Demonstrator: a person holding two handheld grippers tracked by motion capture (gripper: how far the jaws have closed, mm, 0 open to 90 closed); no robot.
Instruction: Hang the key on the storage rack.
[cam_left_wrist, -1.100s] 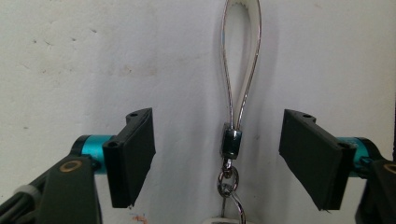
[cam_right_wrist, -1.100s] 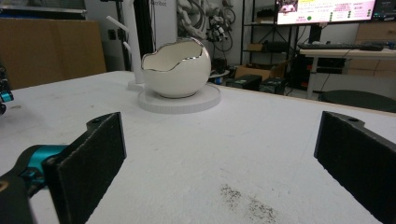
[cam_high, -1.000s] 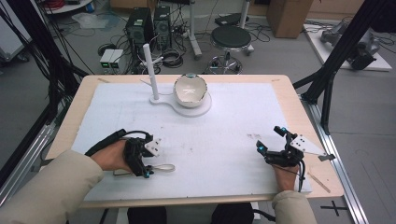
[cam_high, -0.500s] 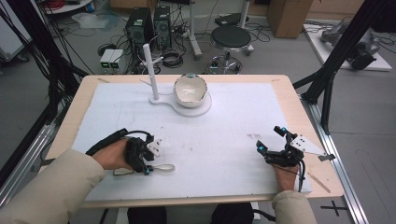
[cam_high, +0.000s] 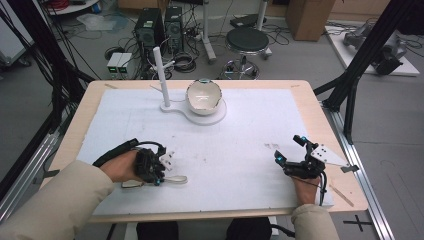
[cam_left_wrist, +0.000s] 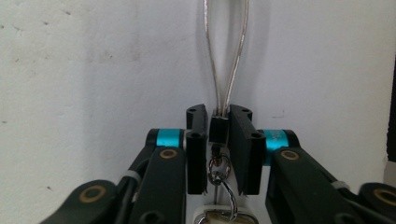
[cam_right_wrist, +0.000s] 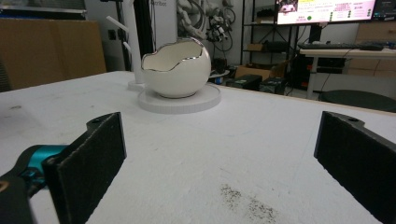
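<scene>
A key ring with a clear loop strap (cam_left_wrist: 226, 56), a small black clasp (cam_left_wrist: 218, 131) and a metal ring lies on the white mat (cam_high: 240, 150) at the front left. My left gripper (cam_high: 159, 169) (cam_left_wrist: 218, 116) has just been closing and now stands shut on the black clasp, with the loop (cam_high: 175, 179) sticking out past its tips. A pale tag (cam_high: 131, 184) trails behind it. Near the front right, my right gripper (cam_high: 289, 150) (cam_right_wrist: 224, 154) rests low over the mat, open, with nothing between its pads.
A white egg-shaped bowl (cam_high: 203, 96) (cam_right_wrist: 175, 70) sits on a round white base (cam_high: 212, 119) (cam_right_wrist: 180, 101) at the back middle. A white post (cam_high: 161, 75) (cam_right_wrist: 135, 42) rises just left of it. Dark specks (cam_right_wrist: 243, 198) mark the mat ahead of the right gripper.
The left gripper's jaws have drawn together onto the key ring's clasp. Both hands have stayed where they were.
</scene>
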